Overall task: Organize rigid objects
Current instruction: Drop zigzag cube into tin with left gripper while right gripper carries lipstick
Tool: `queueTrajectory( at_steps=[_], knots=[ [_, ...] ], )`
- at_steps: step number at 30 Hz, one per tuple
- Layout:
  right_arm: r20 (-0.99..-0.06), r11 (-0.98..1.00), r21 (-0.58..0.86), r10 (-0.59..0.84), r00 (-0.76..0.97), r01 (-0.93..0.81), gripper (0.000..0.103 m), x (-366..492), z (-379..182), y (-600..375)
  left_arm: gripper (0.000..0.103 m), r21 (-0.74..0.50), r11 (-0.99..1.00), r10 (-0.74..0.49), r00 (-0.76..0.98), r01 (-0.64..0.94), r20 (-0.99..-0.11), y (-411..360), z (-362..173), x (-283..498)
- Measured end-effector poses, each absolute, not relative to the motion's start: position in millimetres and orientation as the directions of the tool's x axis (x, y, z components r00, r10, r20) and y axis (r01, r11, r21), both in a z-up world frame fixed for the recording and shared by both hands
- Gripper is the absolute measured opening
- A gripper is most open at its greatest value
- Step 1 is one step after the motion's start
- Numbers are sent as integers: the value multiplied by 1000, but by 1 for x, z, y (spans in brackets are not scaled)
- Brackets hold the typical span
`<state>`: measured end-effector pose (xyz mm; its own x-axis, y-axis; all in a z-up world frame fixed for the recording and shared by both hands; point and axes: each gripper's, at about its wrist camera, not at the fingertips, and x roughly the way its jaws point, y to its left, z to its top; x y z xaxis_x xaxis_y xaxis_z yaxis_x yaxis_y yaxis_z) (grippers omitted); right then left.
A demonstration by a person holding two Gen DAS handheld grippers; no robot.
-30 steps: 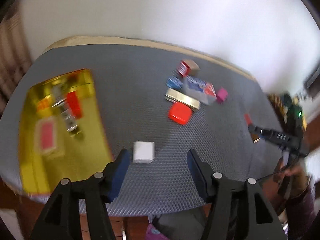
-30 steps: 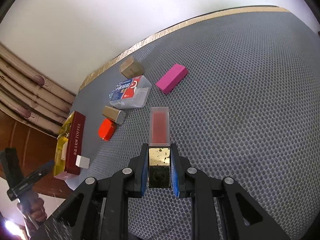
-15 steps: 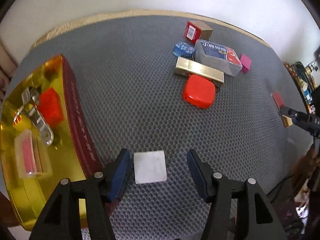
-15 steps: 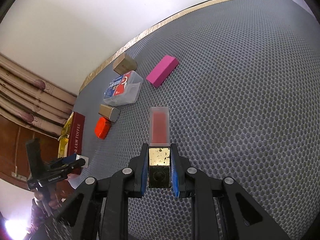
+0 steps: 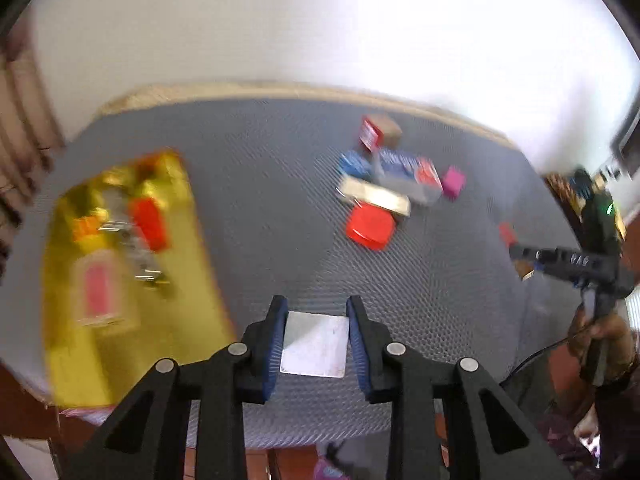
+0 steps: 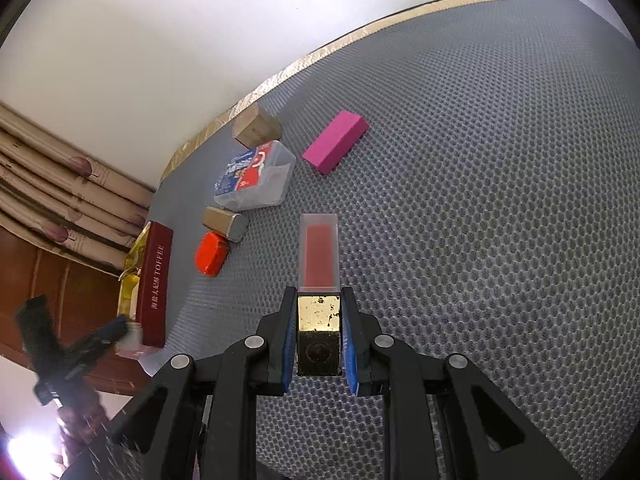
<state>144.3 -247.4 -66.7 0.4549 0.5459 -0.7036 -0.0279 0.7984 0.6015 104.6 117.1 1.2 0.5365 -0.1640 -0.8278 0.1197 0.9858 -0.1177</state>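
Grey mat (image 5: 260, 184): left claw (image 5: 317, 312) clamps white block (image 5: 314, 344) beside gold tin (image 5: 132, 344).

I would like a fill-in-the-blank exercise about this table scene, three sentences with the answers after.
1. The left tongs are shut on a small ____ block.
2. The right tongs hold a lipstick with a ____ base.
3. The pink block lies on the grey ____.

Answers: white; gold; mat

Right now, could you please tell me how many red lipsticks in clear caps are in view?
2. One red lipstick with a clear cap and gold base is clamped in the right gripper; another lies blurred inside the gold tin. Others may be hidden.
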Motion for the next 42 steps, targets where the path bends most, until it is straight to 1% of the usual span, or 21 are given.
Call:
queueTrajectory(
  at_steps=[3,5,9,12,16,19,21,24,27,30,34,36,37,39,42],
  knots=[
    [-698,796,603,555,453,-47,18,144,-62,-241,30,-86,996,-91,581,36,-809,156,27,92],
    [-695,796,602,561,449,-63,18,144,-58,-235,30,-45,998,-8,587,-48,-809,186,31,92],
    [-694,795,601,571,439,-83,18,142,-56,-224,31,-61,988,27,559,-139,-829,233,24,104],
    [-696,795,600,572,433,-86,18,142,-54,-220,31,-94,979,17,532,-180,-846,248,8,119],
    [-702,803,590,563,436,-87,18,145,-50,-216,31,-169,973,-67,506,-158,-860,243,-8,136],
    [-705,806,585,560,435,-90,18,149,-49,-215,31,-172,978,-93,497,-116,-863,223,-15,153],
    [-706,806,585,562,431,-91,18,150,-49,-214,31,-161,981,-88,493,-108,-866,213,-23,171],
    [-709,805,587,565,422,-91,18,151,-52,-209,31,-144,981,-65,481,-131,-874,210,-34,195],
    [-711,804,588,565,418,-88,18,152,-54,-209,31,-173,973,-85,462,-151,-883,213,-43,214],
    [-710,804,588,566,419,-90,18,153,-52,-211,36,-198,963,-96,454,-181,-886,220,-43,219],
    [-707,803,586,571,418,-106,18,154,-46,-209,37,-310,927,-155,534,-213,-831,238,-22,190],
    [-702,800,588,580,413,-125,18,155,-41,-203,39,-353,903,-137,614,-245,-777,248,-5,160],
    [-699,798,588,584,412,-134,18,155,-38,-200,45,-370,888,-107,661,-272,-743,255,4,139],
    [-693,792,588,597,404,-163,18,155,-30,-187,51,-365,871,-42,690,-330,-723,265,14,108],
    [-668,763,609,640,378,-216,18,158,-17,-162,52,-319,834,98,689,-451,-719,279,16,63]
  ],
)
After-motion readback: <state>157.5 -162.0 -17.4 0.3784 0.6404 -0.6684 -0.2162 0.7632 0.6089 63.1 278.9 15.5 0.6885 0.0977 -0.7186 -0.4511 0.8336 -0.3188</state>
